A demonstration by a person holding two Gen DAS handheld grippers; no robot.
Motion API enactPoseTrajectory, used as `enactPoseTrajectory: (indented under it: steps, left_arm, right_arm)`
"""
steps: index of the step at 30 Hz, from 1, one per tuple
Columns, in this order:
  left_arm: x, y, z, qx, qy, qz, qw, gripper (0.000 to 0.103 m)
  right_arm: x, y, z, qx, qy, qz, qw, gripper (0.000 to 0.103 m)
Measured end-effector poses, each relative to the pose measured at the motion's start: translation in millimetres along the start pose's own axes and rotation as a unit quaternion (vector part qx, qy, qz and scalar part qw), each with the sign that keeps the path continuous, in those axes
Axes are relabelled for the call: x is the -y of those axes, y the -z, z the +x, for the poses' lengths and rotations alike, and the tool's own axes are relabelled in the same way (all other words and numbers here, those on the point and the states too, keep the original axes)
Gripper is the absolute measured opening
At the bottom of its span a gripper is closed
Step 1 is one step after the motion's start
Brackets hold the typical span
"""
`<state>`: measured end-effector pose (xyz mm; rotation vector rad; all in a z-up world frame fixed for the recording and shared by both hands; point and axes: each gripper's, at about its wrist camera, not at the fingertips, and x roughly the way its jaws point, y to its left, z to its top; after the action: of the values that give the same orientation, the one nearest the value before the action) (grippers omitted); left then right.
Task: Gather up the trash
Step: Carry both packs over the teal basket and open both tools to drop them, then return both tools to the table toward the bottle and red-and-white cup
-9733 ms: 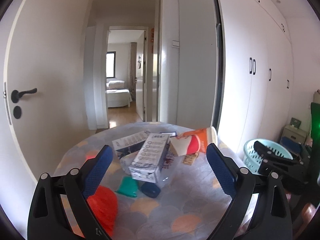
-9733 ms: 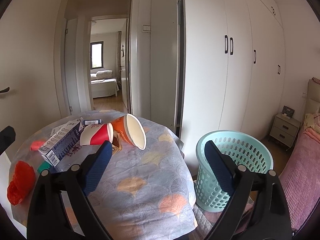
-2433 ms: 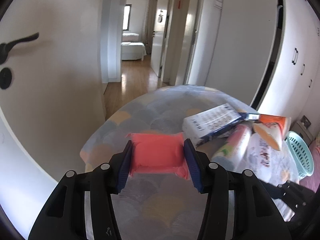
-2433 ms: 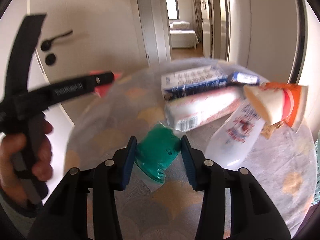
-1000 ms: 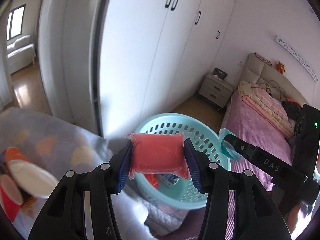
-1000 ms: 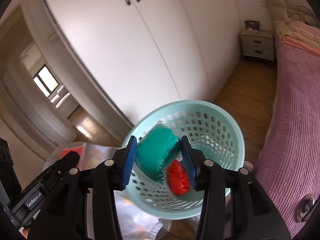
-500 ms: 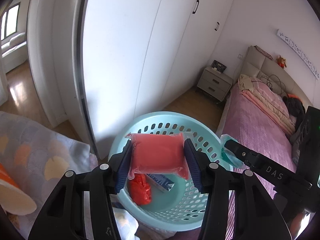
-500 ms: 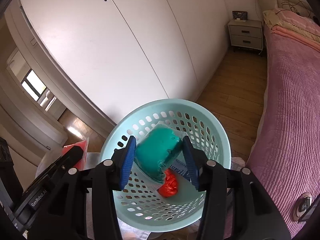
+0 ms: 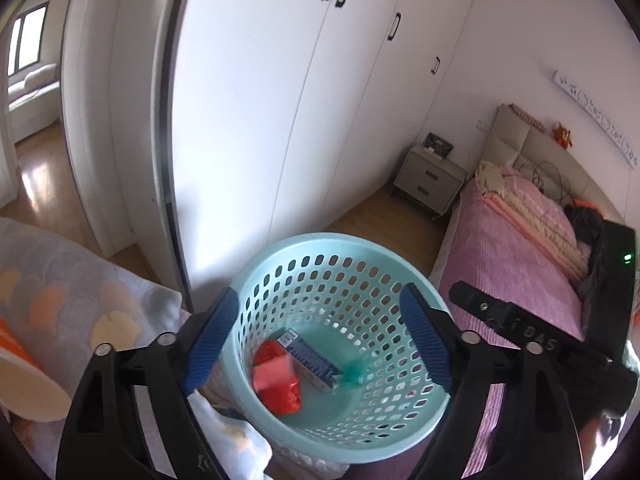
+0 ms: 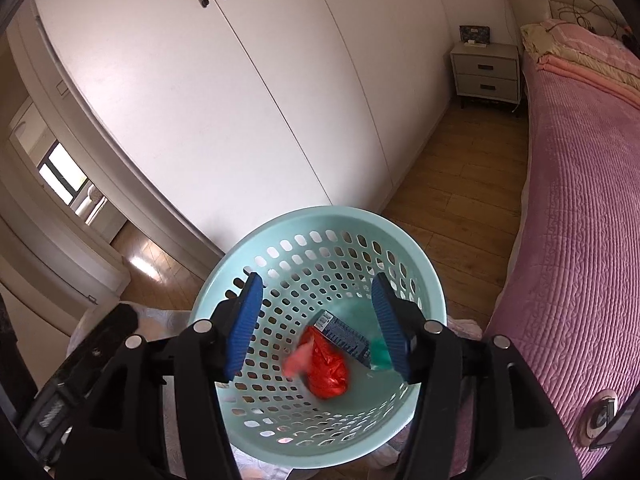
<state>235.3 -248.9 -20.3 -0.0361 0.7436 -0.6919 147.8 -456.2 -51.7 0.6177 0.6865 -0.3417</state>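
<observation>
Both grippers hang open and empty above a light teal perforated basket (image 9: pixel 340 248) (image 10: pixel 320 220). My left gripper (image 9: pixel 320 336) is over its near left rim, my right gripper (image 10: pixel 318 326) over its middle. Inside the basket lie a red crumpled bag (image 9: pixel 282 394) (image 10: pixel 328 368), a blurred pink packet (image 9: pixel 274 370) (image 10: pixel 298 360), a blue-and-white box (image 9: pixel 310 356) (image 10: pixel 344 338) and a blurred teal packet (image 9: pixel 354 372) (image 10: pixel 378 354). The right gripper's body (image 9: pixel 528 336) shows in the left wrist view.
A table with a patterned cloth (image 9: pixel 60 280) is at the left, with an orange paper cup (image 9: pixel 24 380) at its edge. White wardrobe doors (image 9: pixel 280 100) stand behind the basket. A pink bed (image 10: pixel 580 200) is on the right, a nightstand (image 10: pixel 486 70) beyond it.
Both grippers have opened over the basket. The pink packet left the left gripper and the teal packet left the right gripper; both now lie blurred inside the basket.
</observation>
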Motion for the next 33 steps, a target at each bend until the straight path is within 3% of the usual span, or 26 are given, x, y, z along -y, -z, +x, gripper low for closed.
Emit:
enactPoseTrajectory:
  steps: [8, 13, 18, 21, 26, 33]
  left_arm:
    - [-6.1, 7.9, -48.6, 0.027, -0.013, -0.013, 0.9995, 0.088]
    - [-19.0, 21.7, -94.6, 0.062, -0.070, -0.017, 0.9954, 0.094]
    - [-35.7, 41.9, -145.6, 0.091, -0.145, -0.003, 0.9853, 0.096]
    - [-45.7, 56.9, -167.3, 0.068, -0.194, 0.021, 0.9784, 0.096]
    - [-81.5, 83.9, -210.4, 0.065, -0.257, 0.005, 0.9643, 0.096]
    - [-138.5, 113.4, -269.6, 0.095, -0.293, -0.042, 0.9505, 0.095]
  right_arm:
    - [-20.6, 10.3, -20.3, 0.012, -0.020, -0.018, 1.000, 0.053]
    - [-53.0, 21.1, -39.7, 0.031, -0.037, -0.062, 0.997, 0.053]
    - [-94.4, 40.6, -51.3, 0.041, -0.064, -0.107, 0.991, 0.053]
    - [-117.1, 53.7, -51.9, 0.037, -0.084, -0.127, 0.988, 0.053]
    - [-152.0, 77.3, -51.1, 0.036, -0.127, -0.168, 0.977, 0.053]
    - [-203.4, 119.2, -57.8, 0.041, -0.180, -0.240, 0.953, 0.053]
